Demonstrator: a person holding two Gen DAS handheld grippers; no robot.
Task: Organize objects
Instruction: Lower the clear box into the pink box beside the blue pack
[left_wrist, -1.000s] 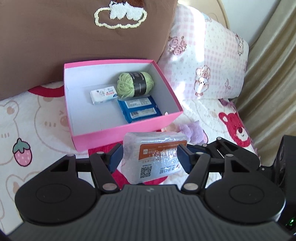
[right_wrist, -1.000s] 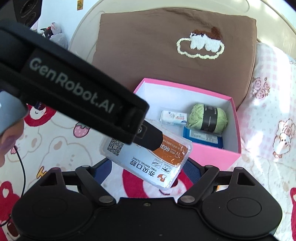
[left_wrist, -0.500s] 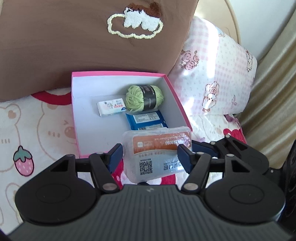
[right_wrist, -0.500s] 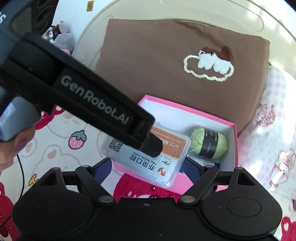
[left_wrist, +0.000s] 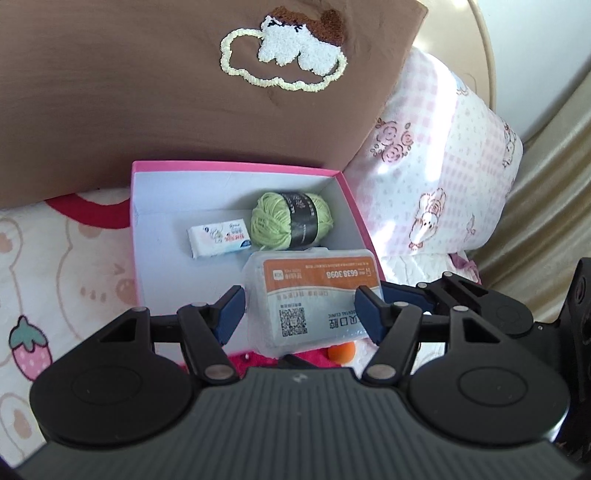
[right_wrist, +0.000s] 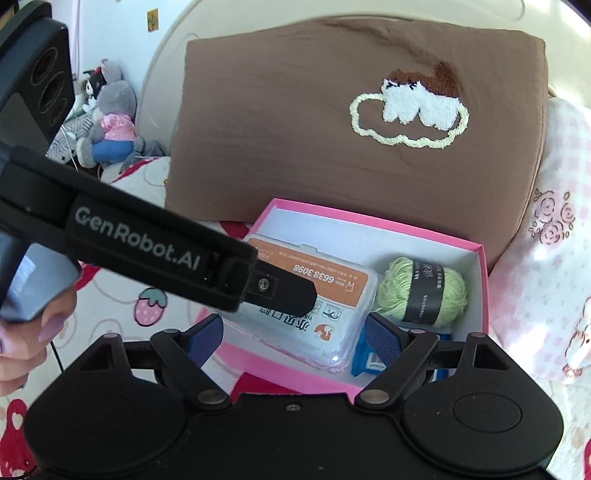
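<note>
**Clear plastic case carried over the pink box**

A large brown fabric cushion (left_wrist: 155, 103) with a fluffy white-and-brown embroidered patch leans upright behind everything, filling the top of both views. To its right sits a pink-and-white checked pillow (left_wrist: 443, 177) printed with roses and bears. Both rest on a cream bedspread (left_wrist: 55, 266) patterned with bears and strawberries.

On the bedspread, against the foot of the cushion, stands an open rectangular pink cardboard box (left_wrist: 236, 167) with a pale interior. Inside it, near the far right corner, lies a ball of light green yarn (left_wrist: 273, 221) with a black paper band. Just left of it lies a small white tissue packet (left_wrist: 218, 236) with blue print. In the right wrist view a blue flat packet (right_wrist: 369, 360) shows at the box's near right corner, mostly hidden.

The left gripper (left_wrist: 299, 314) is clamped on a clear rectangular plastic case (left_wrist: 314, 295) with an orange-and-white label and a QR code. One blue pad presses each short end, so the case's long axis runs straight across between the fingers. Its labelled face is turned upward. The case hangs over the box's near right part, above the interior.

The right gripper (right_wrist: 293, 334) has its fingers spread wide, holding nothing; the case lies beyond them, apart from the pads.
</note>
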